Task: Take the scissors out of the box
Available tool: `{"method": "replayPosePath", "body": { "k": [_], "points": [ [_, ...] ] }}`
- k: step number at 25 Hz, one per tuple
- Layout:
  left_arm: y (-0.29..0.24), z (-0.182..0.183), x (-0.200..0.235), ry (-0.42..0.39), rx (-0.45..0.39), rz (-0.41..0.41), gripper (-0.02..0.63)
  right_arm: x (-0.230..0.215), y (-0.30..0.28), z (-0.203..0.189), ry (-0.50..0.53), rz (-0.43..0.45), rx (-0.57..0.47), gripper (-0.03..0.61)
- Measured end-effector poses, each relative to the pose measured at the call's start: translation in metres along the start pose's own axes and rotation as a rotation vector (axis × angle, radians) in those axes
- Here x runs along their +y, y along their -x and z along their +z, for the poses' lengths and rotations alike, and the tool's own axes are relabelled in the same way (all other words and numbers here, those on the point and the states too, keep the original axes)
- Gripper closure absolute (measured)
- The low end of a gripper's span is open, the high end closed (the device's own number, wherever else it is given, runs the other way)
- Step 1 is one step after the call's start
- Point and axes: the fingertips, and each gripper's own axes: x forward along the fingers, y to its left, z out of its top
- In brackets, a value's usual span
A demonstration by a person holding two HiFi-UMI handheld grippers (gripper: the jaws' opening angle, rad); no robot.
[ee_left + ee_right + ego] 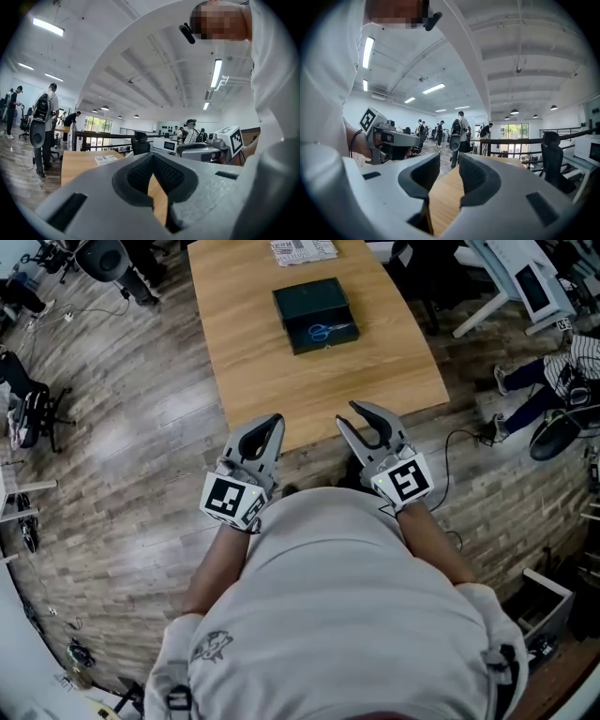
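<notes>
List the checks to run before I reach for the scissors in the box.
1. Dark green rectangular box open-topped: ok, blue-handled scissors visible inside.
2. Light wooden table between grippers and box unobstructed: ok.
3. Right gripper open, empty: ok, jaws apart.
4. Left gripper open: not ok, jaws meet at the tips, nothing held.
5. Box within reach: not ok, both grippers at the table's near edge.
6. Scissors free to lift: cannot tell.
</notes>
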Motion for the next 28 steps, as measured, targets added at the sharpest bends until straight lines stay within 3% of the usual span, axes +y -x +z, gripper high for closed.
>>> {"method": "replayPosePath", "body": {
  "k": [14, 22, 28],
  "points": [
    [-0.112, -0.003, -0.037, -0.007, 0.037, 0.163, 0.609, -0.127, 0.025, -0.017, -0.031, 0.163, -0.011, 0.445],
    [-0.134, -0.014, -0.037, -0.001, 0.087, 0.181, 0.609, -0.148, 0.01, -0.024, -0.035, 0.224, -0.001, 0.446],
    [-0.15, -0.025, -0.016, 0.039, 0.111, 0.188, 0.609, -0.155, -0.007, -0.046, -0.029, 0.277, 0.075, 0.446]
  ]
}}
